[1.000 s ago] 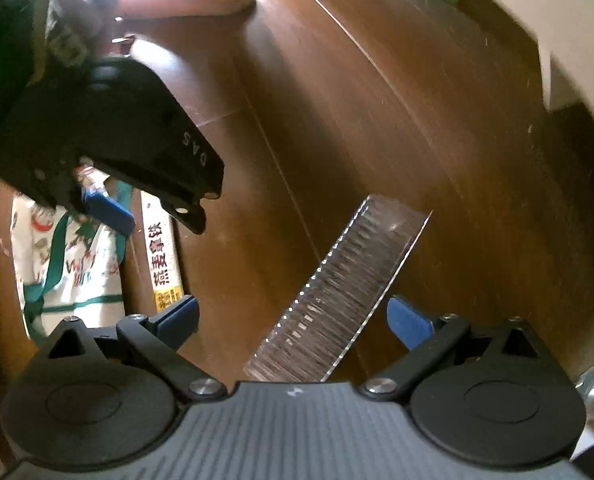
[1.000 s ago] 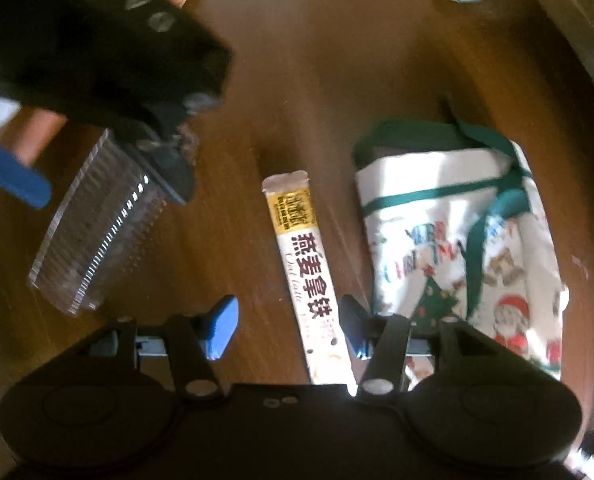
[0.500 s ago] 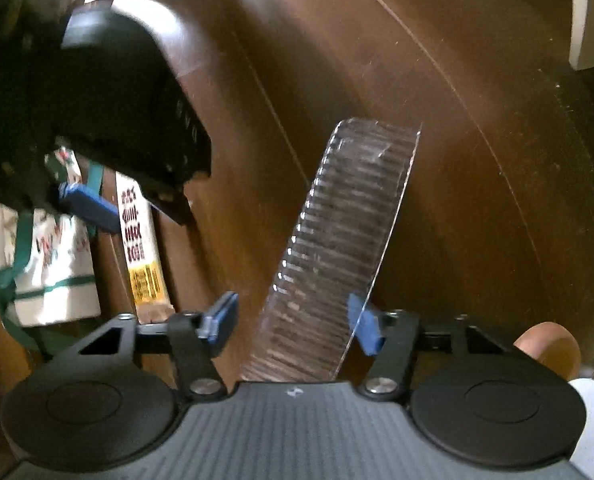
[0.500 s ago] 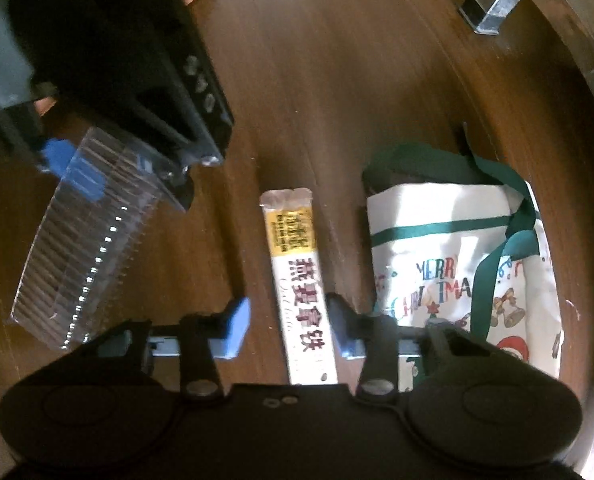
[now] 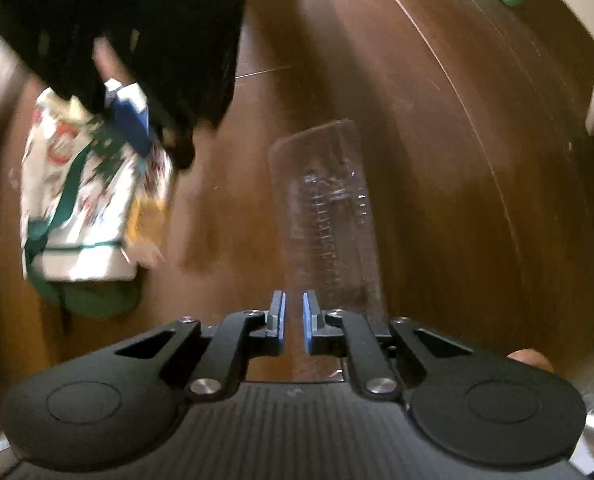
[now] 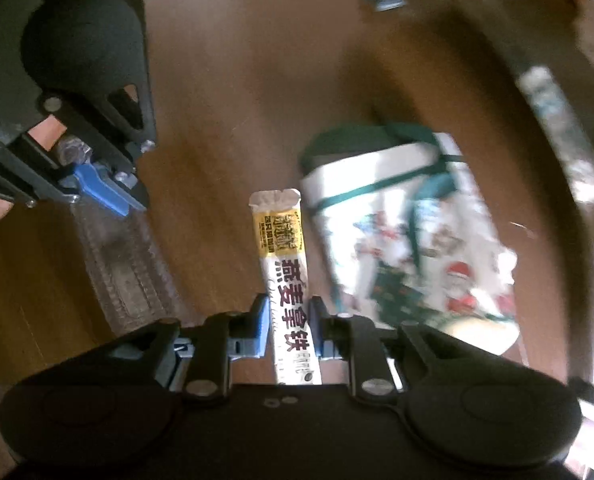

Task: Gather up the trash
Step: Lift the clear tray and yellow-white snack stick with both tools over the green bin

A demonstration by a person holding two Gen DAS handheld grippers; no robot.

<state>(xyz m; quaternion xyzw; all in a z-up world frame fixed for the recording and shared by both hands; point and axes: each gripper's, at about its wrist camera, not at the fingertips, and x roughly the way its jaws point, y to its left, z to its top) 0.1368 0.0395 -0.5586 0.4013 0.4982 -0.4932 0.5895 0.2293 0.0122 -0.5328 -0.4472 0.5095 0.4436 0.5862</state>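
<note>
**A:** Since the left gripper (image 5: 293,322) has its blue pads nearly together on the edge of that clear ribbed plastic tray (image 5: 329,216), a thin pinch like that could slip and drop it on the brown wooden counter (image 5: 437,160).

**B:** Yeah, and the right gripper (image 6: 285,330) is clamped on the white-and-yellow stick sachet (image 6: 283,256), right beside the white Christmas-print bag with green handles (image 6: 409,248). It could snag a handle.
</note>
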